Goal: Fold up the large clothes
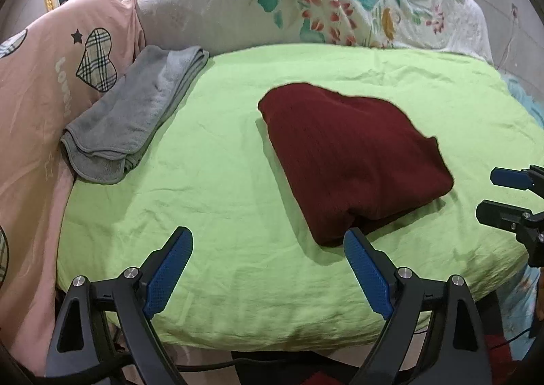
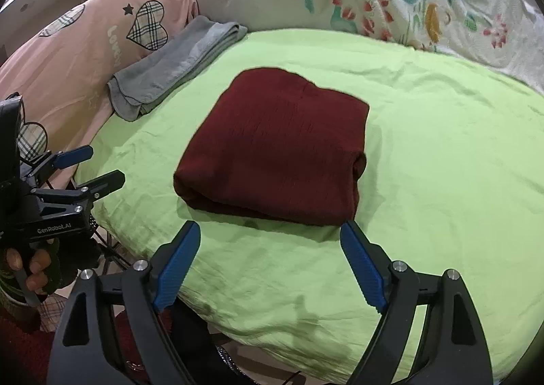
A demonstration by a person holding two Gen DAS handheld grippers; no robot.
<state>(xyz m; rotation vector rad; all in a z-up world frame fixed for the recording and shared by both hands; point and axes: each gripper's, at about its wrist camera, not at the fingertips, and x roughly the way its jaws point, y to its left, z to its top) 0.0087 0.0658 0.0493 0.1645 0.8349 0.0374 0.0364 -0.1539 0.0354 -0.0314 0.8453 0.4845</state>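
The maroon garment (image 2: 272,147) is matt, fine-ribbed knit; the green sheet (image 2: 442,181) is creased matt cotton-like cloth; the grey towel (image 1: 136,113) looks soft and fleecy.

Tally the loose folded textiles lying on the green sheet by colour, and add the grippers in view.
Dark red folded garment: 1
Grey folded towel: 1
Grippers, both open and empty: 2, the left gripper and the right gripper
Total: 4, on or over the green sheet
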